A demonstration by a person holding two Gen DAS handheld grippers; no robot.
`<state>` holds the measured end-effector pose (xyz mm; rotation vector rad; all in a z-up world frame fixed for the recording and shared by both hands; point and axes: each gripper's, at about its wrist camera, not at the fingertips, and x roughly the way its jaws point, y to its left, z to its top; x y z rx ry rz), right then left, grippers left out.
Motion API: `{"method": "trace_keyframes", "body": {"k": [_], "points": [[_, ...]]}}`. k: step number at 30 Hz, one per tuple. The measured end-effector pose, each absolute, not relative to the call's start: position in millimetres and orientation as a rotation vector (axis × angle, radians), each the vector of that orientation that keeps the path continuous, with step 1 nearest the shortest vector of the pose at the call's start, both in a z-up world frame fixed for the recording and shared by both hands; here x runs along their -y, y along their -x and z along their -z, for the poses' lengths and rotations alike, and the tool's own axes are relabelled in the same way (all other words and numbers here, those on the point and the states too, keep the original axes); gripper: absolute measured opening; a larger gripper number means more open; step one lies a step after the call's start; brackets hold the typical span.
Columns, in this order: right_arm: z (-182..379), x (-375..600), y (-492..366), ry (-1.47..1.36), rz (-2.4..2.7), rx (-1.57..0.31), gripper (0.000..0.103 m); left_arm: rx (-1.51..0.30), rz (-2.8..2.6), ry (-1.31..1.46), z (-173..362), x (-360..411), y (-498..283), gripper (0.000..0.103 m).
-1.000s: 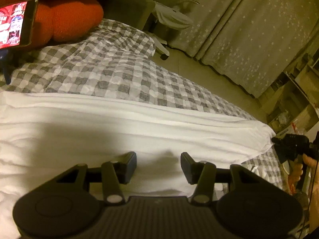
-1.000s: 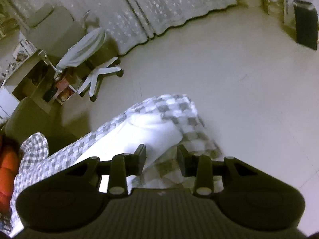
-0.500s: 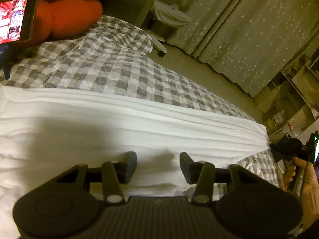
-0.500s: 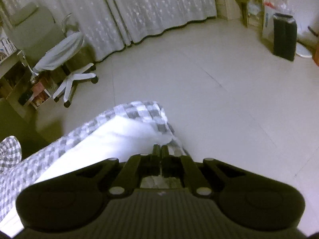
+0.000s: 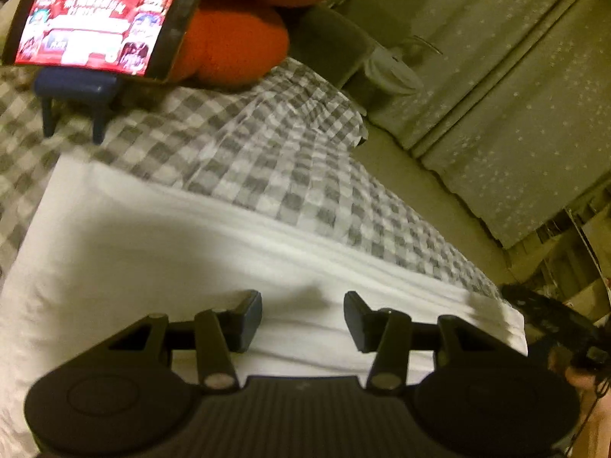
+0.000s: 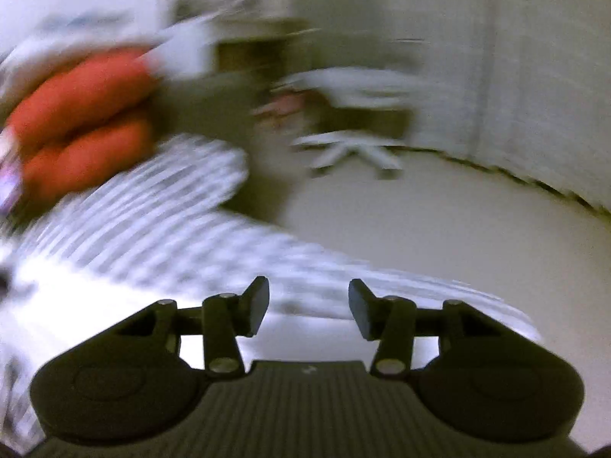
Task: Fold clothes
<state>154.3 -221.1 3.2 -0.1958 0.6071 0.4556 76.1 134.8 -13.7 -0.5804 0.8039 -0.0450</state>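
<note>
Left wrist view shows the white garment (image 5: 198, 267) lying flat on the bed (image 5: 290, 175), directly under and ahead of my left gripper (image 5: 303, 318). Its long axis runs across the bed, from the near left edge toward the far right end, where the cloth narrows close to the bed's edge beside the floor. My left gripper stands half open over the middle of the cloth, nothing between its jaws and no pinch on the fabric.

My right gripper (image 6: 308, 307) has just been opening; its jaws stand apart with nothing between them. Its view is badly smeared, but the white cloth shows below and to the left of the jaws, with the checked cover beyond. In the left view I see that gripper as a dark shape at the right end of the garment, so my right hand is the nearer one to that end and my left to the middle and left end.

I judge the next fold needs each gripper to take an end and bring it along that long axis.

Count: one white garment, one bed, two grippers, one phone (image 5: 95, 26) on a stand at the bed's far left corner, one orange cushion (image 5: 236, 38), one swivel chair (image 6: 351, 114).
</note>
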Motion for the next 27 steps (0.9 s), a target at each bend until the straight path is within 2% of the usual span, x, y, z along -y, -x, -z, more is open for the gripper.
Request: {"method": "trace_keyframes", "body": {"k": [7,13,14,15,16,23,27], "points": [[18,139,-167,0.285,-0.652,-0.672,0.051,-0.776,0.072,0.486,10,-112,-56,0.048],[32,106,-171,0.386,-0.694,-0.701,0.049,-0.806,0.106,0.407,14,-97,-53,0.048],[32,104,-171,0.393,-0.697,-0.694,0.031,-0.815,0.108,0.407,16,-96,-54,0.048],[31,101,-170,0.408,-0.699,-0.688,0.008,-0.813,0.109,0.395,15,-95,-53,0.048],[30,98,-170,0.424,-0.702,-0.683,0.001,-0.811,0.109,0.388,14,-94,-52,0.048],[18,90,-180,0.439,-0.589,-0.597,0.000,-0.814,0.108,0.358,14,-88,-47,0.048],[38,78,-185,0.493,-0.562,-0.607,0.000,-0.817,0.109,0.369,14,-91,-47,0.048]]}}
